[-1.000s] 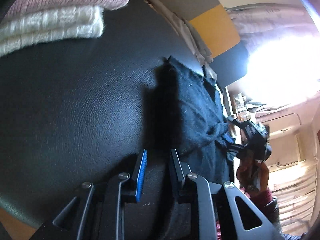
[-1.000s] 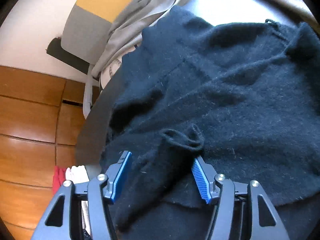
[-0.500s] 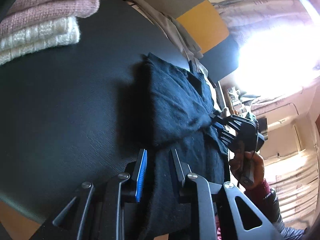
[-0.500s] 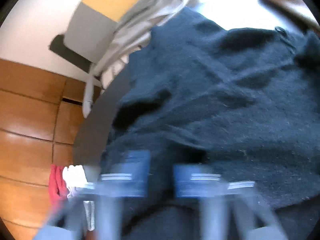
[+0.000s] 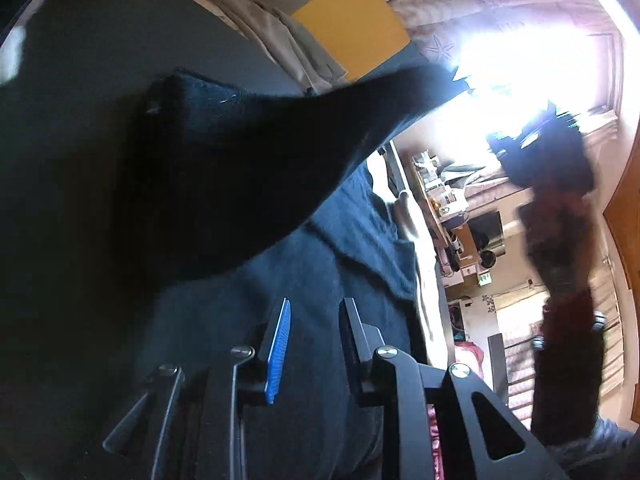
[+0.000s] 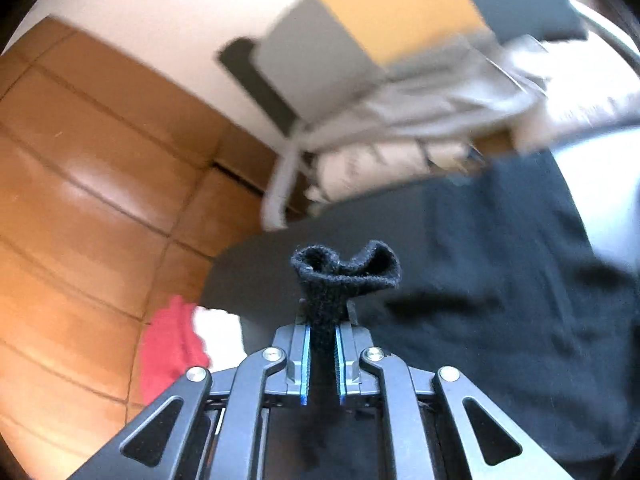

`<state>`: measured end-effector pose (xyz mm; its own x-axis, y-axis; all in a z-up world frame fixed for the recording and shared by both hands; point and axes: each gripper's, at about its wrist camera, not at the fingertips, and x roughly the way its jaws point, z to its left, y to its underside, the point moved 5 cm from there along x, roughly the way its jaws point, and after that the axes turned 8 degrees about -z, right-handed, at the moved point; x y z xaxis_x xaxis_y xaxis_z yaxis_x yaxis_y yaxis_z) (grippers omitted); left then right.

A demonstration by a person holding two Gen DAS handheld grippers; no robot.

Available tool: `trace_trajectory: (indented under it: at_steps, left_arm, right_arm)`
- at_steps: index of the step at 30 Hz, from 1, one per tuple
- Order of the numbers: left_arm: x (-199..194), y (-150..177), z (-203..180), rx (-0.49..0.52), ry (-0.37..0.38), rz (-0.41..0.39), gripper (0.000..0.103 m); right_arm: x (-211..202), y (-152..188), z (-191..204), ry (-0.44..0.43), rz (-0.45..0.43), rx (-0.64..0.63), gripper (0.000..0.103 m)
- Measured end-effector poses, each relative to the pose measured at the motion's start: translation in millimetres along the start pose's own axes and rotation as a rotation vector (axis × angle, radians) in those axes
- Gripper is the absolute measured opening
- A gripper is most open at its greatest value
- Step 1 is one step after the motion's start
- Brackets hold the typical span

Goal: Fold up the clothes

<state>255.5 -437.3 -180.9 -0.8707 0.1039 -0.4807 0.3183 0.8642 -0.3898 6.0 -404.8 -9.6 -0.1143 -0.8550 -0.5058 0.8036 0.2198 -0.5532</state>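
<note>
Dark tabletop [image 6: 256, 264] carries my black sweater [image 6: 500, 300]; right gripper [image 6: 322, 360] pinches its cuff [image 6: 346, 270] tight. Left gripper [image 5: 314, 344] is opening, nothing visibly gripped. I should lift slowly, laying the sleeve across flat.

The left gripper [image 5: 314, 344] is hovering over a dark knitted garment [image 5: 304, 280] lying on a black surface [image 5: 120, 36], its jaws opening with only a slim gap between the pads and nothing visibly pinched. One sleeve [image 5: 360, 120] is stretching up and rightward toward the blurred right gripper [image 5: 532, 140], raised against the bright window.
</note>
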Motion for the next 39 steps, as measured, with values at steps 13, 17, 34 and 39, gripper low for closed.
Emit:
trace_trajectory:
  at_steps: [13, 17, 34, 39]
  left_arm:
    - [45, -31, 16, -0.014, -0.180, -0.030, 0.024]
    - [28, -20, 26, -0.021, -0.152, -0.041, 0.024]
    - [-29, -47, 33, -0.084, -0.121, -0.114, 0.025]
    - [-23, -80, 46, -0.067, -0.207, -0.131, 0.025]
  right_arm:
    - [-82, -53, 37, -0.074, -0.171, -0.225, 0.010]
    - [-106, -17, -79, 0.056, -0.183, -0.063, 0.010]
    - [-150, 104, -254, 0.136, -0.194, 0.342, 0.054]
    - [-170, 94, -252, 0.144, -0.228, 0.330, 0.061]
